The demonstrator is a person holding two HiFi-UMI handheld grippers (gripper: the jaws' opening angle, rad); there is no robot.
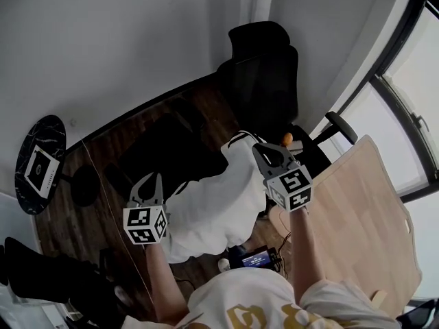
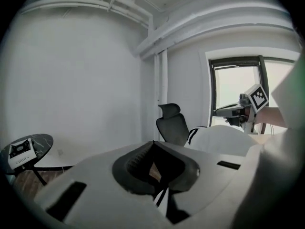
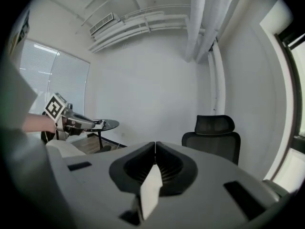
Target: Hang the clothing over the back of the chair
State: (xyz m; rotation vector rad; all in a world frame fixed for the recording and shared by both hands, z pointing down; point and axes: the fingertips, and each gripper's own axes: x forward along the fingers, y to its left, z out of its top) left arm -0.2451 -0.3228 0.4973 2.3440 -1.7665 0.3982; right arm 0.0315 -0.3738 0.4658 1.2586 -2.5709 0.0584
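Note:
A white garment (image 1: 216, 208) with black trim hangs spread between my two grippers, above the floor. My left gripper (image 1: 152, 181) is shut on its left edge; in the left gripper view a strip of the cloth (image 2: 164, 202) shows under the closed jaws (image 2: 153, 143). My right gripper (image 1: 265, 147) is shut on the other end, and a white fold (image 3: 151, 190) sticks out between its jaws (image 3: 155, 143). The black office chair (image 1: 264, 81) stands beyond the garment against the wall, facing me, also seen as the chair (image 2: 172, 125) and the chair (image 3: 214, 138).
A round black side table (image 1: 40, 163) with a white box on it stands at the left. A light wooden desk (image 1: 363, 218) lies at the right under the window (image 1: 411, 94). A small lit device (image 1: 255, 258) sits on the dark wooden floor near my body.

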